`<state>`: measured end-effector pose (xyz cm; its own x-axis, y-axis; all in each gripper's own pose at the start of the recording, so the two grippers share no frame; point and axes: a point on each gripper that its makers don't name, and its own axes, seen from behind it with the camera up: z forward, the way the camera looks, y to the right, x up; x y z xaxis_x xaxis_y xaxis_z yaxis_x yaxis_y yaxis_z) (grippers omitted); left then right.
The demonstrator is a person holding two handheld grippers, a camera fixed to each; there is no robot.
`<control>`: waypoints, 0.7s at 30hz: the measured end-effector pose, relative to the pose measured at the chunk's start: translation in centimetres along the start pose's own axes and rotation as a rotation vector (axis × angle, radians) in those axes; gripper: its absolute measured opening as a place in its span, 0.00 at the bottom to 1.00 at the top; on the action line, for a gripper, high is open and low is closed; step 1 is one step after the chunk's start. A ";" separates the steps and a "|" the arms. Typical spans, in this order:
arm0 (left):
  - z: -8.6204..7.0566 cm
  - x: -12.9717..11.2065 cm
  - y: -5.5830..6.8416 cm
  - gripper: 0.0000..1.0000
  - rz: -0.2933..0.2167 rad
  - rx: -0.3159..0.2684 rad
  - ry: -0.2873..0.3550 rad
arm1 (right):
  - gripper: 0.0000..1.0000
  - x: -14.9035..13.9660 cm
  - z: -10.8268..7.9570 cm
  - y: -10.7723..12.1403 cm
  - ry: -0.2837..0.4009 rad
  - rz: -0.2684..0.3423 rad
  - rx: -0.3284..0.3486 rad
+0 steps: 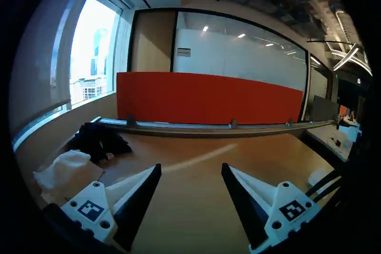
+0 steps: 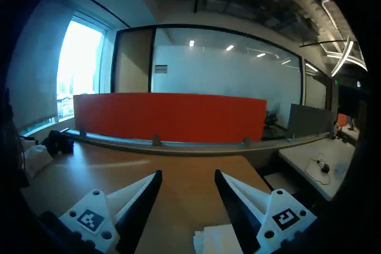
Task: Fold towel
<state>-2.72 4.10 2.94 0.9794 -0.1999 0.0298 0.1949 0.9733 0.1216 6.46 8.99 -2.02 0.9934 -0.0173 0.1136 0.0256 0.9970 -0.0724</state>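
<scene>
Left gripper (image 1: pixel 190 166): fingers apart, empty, above wooden worktop (image 1: pixel 200 206).
Right gripper (image 2: pixel 187 172): fingers apart, empty.
White folded towel (image 2: pixel 216 240): on worktop, beneath right gripper.
Crumpled white cloth (image 1: pixel 62 168), dark bundle (image 1: pixel 100 140): worktop's left end, touching.

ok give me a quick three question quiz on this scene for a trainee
1. True or false: the left hand-held gripper is clamped on the white cloth.
2. What colour is the divider panel behind the desk? A green, B orange-red, C white.
3. Fill in: in the left gripper view, the white cloth lies to the ___ of the gripper's fingers.

Key: 1 false, its jaws stand open with nothing between them. 2 B. 3 left.
</scene>
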 end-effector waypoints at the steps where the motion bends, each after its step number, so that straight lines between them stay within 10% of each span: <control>1: 0.1 0.2 -0.1 0.94 0.001 0.002 0.006 | 0.85 0.3 0.1 -0.6 0.007 -0.002 0.003; 21: 0.5 0.9 -3.3 0.94 -0.024 0.033 0.095 | 0.94 2.6 1.6 -9.8 0.085 -0.004 0.055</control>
<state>-2.47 0.66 3.10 0.9754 -0.2097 -0.0680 0.2179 0.9638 0.1536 8.57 -0.70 0.54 0.9993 -0.0252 0.0291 0.0257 0.9995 -0.0169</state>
